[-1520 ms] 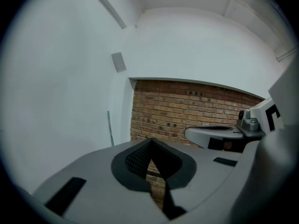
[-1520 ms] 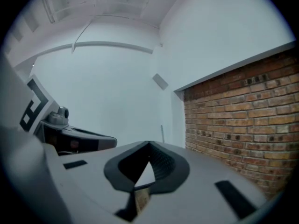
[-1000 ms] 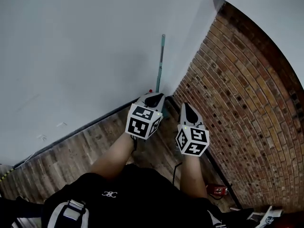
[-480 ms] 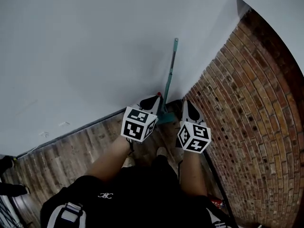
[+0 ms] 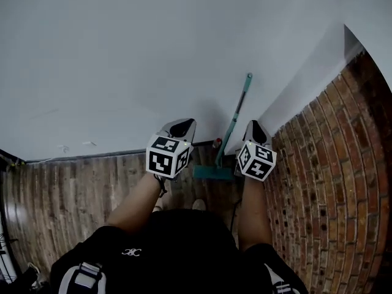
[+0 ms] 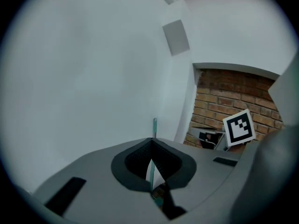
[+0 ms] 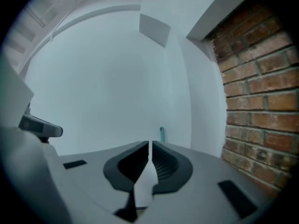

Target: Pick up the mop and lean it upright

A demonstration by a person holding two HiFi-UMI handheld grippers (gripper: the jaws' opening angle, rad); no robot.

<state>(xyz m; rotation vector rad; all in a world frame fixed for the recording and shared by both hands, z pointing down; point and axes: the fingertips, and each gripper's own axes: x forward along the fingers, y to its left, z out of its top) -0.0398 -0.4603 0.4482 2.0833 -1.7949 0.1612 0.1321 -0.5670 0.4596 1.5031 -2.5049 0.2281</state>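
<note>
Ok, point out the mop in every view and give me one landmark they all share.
Head view: the mop stands at centre-right, leaning against the white wall.
Left gripper view: only the mop's handle top shows, just below centre.
Right gripper view: only the handle's tip pokes up, just below centre.
Shared landmark: the brick wall, right of the mop in all three views.
</note>
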